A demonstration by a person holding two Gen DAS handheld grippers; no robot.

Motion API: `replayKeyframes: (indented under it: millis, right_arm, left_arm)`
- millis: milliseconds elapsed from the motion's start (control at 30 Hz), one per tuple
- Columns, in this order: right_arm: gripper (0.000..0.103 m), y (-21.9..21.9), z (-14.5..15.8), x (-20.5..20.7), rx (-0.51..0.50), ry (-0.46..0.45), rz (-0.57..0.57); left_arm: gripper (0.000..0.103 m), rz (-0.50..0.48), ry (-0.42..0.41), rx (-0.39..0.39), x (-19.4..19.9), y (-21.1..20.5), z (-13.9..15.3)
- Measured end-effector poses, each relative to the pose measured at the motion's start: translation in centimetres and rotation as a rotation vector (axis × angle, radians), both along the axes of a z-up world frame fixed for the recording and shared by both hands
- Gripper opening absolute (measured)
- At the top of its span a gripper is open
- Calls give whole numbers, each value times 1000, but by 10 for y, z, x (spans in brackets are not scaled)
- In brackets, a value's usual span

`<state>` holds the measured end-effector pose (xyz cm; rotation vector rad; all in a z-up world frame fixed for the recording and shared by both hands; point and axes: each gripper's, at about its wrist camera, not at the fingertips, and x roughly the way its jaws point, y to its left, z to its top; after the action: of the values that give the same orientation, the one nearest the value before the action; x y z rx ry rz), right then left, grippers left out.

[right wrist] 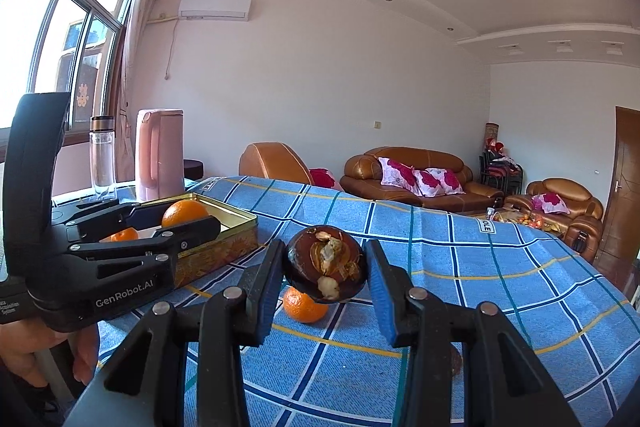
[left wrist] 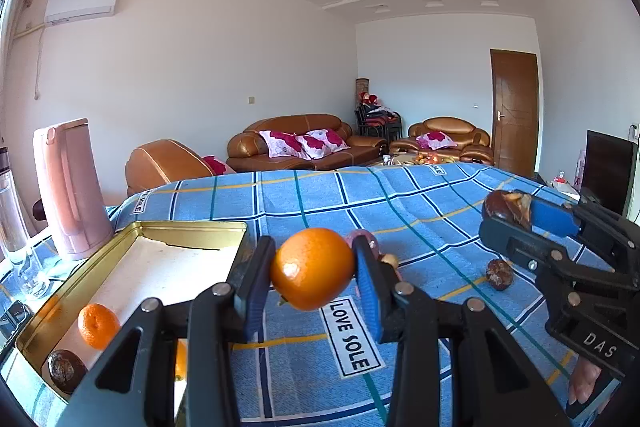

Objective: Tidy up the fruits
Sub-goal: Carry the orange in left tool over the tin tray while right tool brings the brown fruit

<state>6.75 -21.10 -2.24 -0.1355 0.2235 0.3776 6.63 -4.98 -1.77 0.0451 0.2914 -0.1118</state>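
An orange (left wrist: 312, 269) is pinched between the pads of the left claw (left wrist: 314, 273) and is held above the blue checked cloth (left wrist: 400, 211) covering the surface, just right of the gold tin (left wrist: 192, 227). A dark brown fruit (right wrist: 326, 263) is pinched in the right claw (right wrist: 326, 269), also lifted off the cloth. Already lying in the tin are a small orange (left wrist: 98, 325) and another brown fruit (left wrist: 66, 371). On the cloth are left one more small orange (right wrist: 305, 305) and one brown fruit (left wrist: 499, 274).

The step in hand is judged to be the carrying of both fruits to the tin. It is best done if the orange is taken over the near wall of the tin with room to spare, lowered to the white lining, and only then let go, so that it is not dropped and does not roll into the fruits already there. A free patch of the lining should be chosen. The brown fruit looks cracked and soft, so the grip should not be tightened. The two claws should be kept from meeting over the tin, one being brought in after the other. The pink jug (left wrist: 72, 187) and glass bottle (right wrist: 103, 155) behind the tin should be given a wide berth.
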Motion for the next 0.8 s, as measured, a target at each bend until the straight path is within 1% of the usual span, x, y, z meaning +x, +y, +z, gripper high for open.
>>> replayKeyframes:
  millis: [400,800]
  right_arm:
    - [43,33,1,5,-30,6,57]
    - [43,67,3,12,-44,23,122]
  left_arm:
    - [41,38,19,-17,-1,22,-1]
    - [41,85,25,-37,-4,53,0]
